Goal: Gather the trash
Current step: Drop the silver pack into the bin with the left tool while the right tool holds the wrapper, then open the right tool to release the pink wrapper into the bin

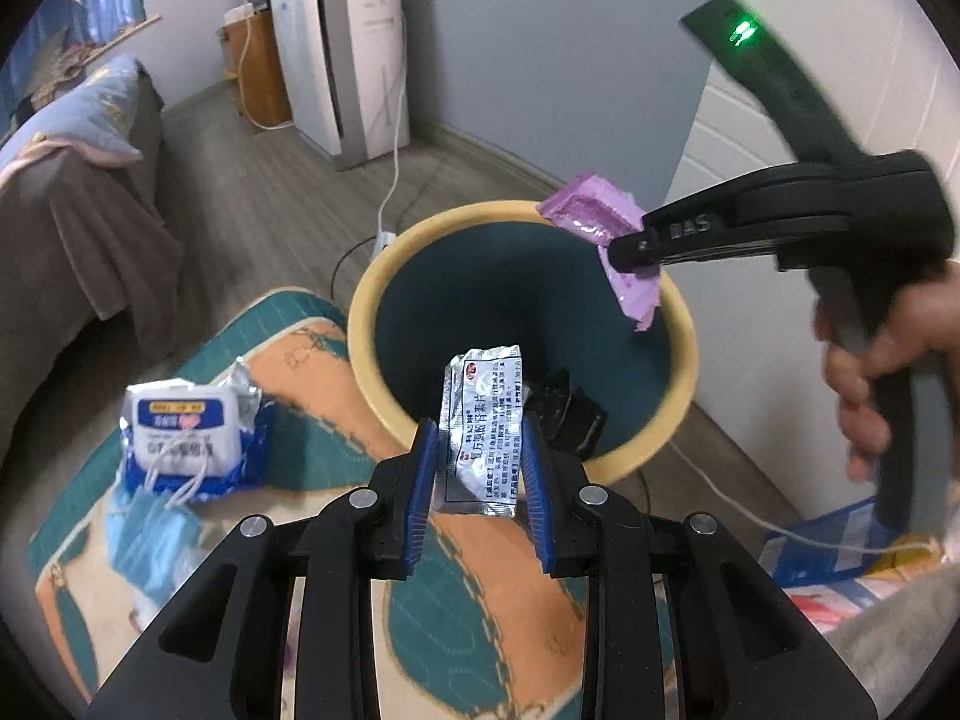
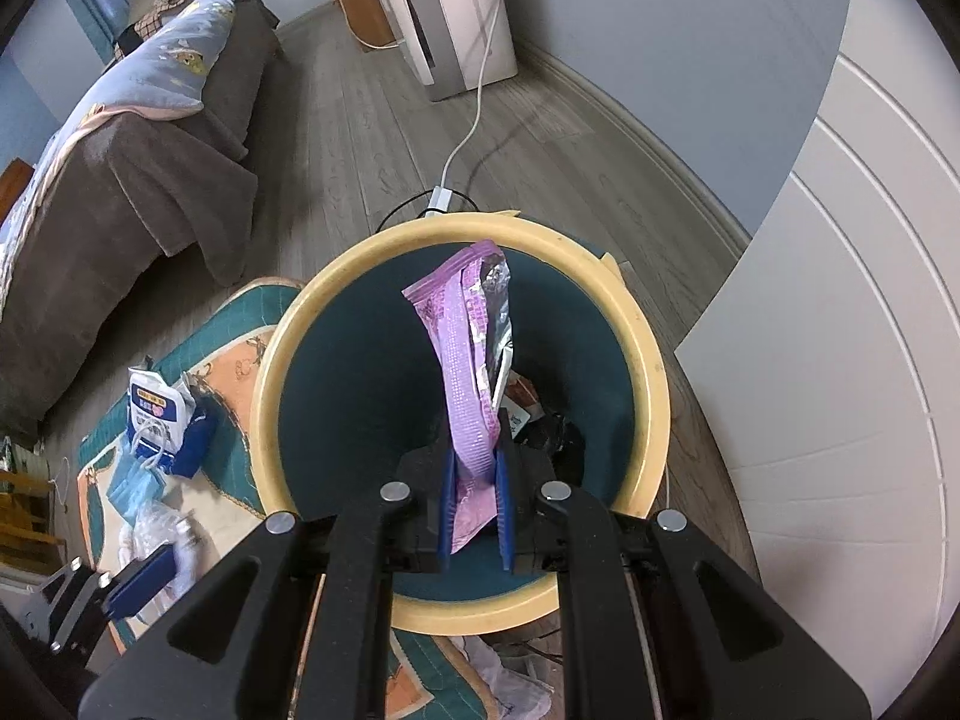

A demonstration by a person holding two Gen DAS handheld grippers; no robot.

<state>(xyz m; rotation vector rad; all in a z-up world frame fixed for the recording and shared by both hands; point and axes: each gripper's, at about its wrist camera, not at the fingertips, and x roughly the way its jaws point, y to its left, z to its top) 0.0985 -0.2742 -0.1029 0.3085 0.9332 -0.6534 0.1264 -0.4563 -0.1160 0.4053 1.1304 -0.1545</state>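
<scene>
Rug [image 1: 336, 396]; mask packet [image 1: 183, 426]; bin [image 1: 384, 276]

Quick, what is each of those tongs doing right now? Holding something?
Left tongs: shut on the silver foil packet, at the near rim of the bin.
Right tongs: shut on the purple wrapper, over the bin's opening.

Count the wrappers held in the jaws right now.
2. A silver sachet sits in the left gripper, near the bin rim. A purple wrapper is pinched in the right gripper over the bin's mouth. More litter lies on the rug, unheld.
</scene>
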